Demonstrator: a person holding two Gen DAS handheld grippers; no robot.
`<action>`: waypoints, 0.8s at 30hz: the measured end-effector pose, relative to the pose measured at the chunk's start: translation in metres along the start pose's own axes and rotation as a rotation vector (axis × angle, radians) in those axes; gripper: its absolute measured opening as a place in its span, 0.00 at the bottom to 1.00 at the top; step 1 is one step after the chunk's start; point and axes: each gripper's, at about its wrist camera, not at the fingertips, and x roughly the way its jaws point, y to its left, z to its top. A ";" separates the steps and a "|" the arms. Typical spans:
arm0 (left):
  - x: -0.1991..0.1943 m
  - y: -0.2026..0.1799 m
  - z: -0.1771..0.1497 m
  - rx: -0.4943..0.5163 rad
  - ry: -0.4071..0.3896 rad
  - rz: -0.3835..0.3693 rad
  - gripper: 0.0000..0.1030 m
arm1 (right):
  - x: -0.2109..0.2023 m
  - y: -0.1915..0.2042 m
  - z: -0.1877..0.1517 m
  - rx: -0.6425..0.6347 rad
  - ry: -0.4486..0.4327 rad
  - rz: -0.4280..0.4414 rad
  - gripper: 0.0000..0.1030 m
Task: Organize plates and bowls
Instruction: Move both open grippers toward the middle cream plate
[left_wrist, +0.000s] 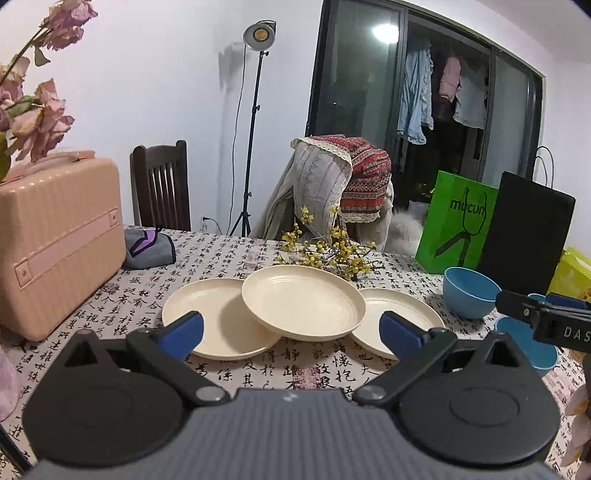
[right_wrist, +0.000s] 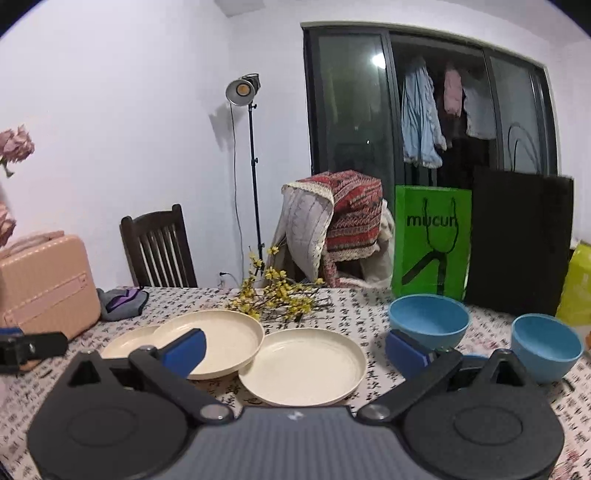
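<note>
Three round cream plastic plates are seen at twelve o'clock of the left gripper (left_wrist: 291, 328) on the calligraphy-print tablecloth (left_wrist: 236, 254): the middle plate (left_wrist: 303, 301) is propped on the left plate (left_wrist: 218, 317) and right plate (left_wrist: 402, 319). Two blue plastic bowls (right_wrist: 428, 325) (right_wrist: 546, 345) are set at two o'clock of the right gripper (right_wrist: 295, 345). Both grippers' fingers are spread wide, nothing held.

The room is evenly and fairly dimly lit. A stand lamp (left_wrist: 259, 34) glows warm at the far wall, and a ceiling light glares as a white spot in the dark glass door (left_wrist: 384, 33). The plates (left_wrist: 303, 301) cast soft shadows. Fisheye bending curves the door frame, and corners go black. The right view is slightly blurred at its near-right edge.
</note>
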 end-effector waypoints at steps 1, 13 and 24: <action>0.003 0.000 0.001 -0.002 0.000 0.006 1.00 | 0.004 -0.001 0.002 0.009 0.005 0.003 1.00; 0.040 -0.001 0.029 -0.058 0.019 0.040 1.00 | 0.053 0.004 0.016 0.088 0.098 0.017 1.00; 0.078 0.011 0.050 -0.199 0.094 0.054 1.00 | 0.094 0.010 0.039 0.126 0.119 0.007 1.00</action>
